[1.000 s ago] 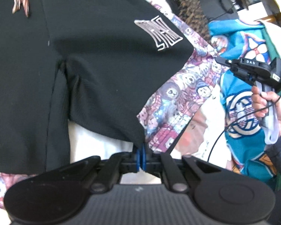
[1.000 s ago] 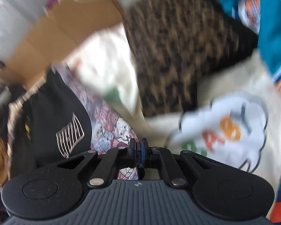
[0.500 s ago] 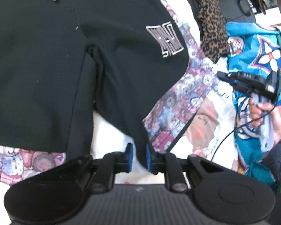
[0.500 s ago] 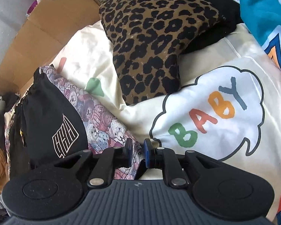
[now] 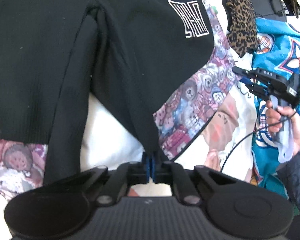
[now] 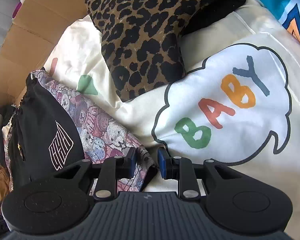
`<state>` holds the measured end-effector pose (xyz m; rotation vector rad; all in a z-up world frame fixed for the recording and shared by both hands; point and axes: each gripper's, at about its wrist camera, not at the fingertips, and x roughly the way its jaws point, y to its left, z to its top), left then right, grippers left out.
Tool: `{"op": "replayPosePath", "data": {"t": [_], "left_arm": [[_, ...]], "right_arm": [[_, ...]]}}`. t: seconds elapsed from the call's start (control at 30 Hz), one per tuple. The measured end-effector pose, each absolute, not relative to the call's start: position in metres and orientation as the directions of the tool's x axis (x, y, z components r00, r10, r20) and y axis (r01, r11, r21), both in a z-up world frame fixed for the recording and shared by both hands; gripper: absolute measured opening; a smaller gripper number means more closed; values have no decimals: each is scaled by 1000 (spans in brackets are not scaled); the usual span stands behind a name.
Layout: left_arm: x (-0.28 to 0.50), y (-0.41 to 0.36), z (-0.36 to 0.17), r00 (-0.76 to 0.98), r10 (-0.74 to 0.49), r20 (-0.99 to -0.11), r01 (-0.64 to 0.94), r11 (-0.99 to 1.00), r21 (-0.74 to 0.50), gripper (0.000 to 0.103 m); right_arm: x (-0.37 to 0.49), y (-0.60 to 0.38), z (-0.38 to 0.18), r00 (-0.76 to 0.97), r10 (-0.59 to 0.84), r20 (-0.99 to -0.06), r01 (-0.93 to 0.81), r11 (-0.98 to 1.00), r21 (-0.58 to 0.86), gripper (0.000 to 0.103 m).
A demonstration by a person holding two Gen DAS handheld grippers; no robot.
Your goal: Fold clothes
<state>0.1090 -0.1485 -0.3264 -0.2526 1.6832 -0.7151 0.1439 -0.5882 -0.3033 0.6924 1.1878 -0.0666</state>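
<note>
The left tongs [image 5: 150,163] sit at the lower centre of the left view, their blue pads pressed together after closing, pinching black fabric. The right tongs [image 6: 146,163] have just been opening. In the left view a hand [image 5: 284,120] at the right edge grips their handle.

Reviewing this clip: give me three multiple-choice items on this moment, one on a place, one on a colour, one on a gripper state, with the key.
1. The black shorts lie on:
A. bear-print fabric
B. cardboard
C. bare floor
2. The first B of "BABY" is:
A. orange
B. green
C. red
3. The left gripper is:
A. wide open
B. shut on nothing
C. shut on the shorts' hem

Key: 1 A, bear print shows around the shorts' edges. 2 B, green letter. 3 C, black cloth runs between its closed pads.
</note>
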Motion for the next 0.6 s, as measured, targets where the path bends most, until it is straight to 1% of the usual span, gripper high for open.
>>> {"op": "replayPosePath", "data": {"t": [0.1, 0.13, 0.17, 0.2, 0.23, 0.4, 0.5, 0.57, 0.6], "left_arm": [[107, -149, -324, -261, -520, -813, 248, 778, -577, 2], [106, -148, -324, -266, -514, -816, 261, 777, -574, 2], [105, -148, -324, -270, -508, -818, 269, 776, -570, 2], [105, -147, -324, -274, -502, -820, 277, 776, -567, 2], [104, -145, -324, -276, -498, -822, 278, 778, -564, 2], [103, -139, -326, -282, -460, -842, 289, 796, -531, 2], [105, -136, -328, -283, -447, -849, 285, 806, -519, 2], [105, -136, -328, -281, -450, -848, 286, 804, -521, 2], [105, -137, -328, -279, -447, -850, 293, 803, -519, 2]], "right_arm": [[144, -585, -307, 380, 321, -868, 389, 795, 465, 25], [144, -582, -308, 369, 332, -868, 382, 797, 467, 22], [145, -579, -310, 358, 342, -869, 371, 802, 469, 19], [145, -575, -309, 349, 347, -871, 358, 809, 466, 6], [146, -572, -308, 343, 348, -873, 343, 819, 461, 3], [141, -554, -305, 293, 356, -888, 272, 859, 434, 4], [141, -558, -303, 314, 363, -877, 286, 845, 452, 8], [141, -566, -300, 352, 379, -856, 317, 812, 490, 23], [142, -570, -299, 373, 385, -844, 333, 794, 509, 39]]}}
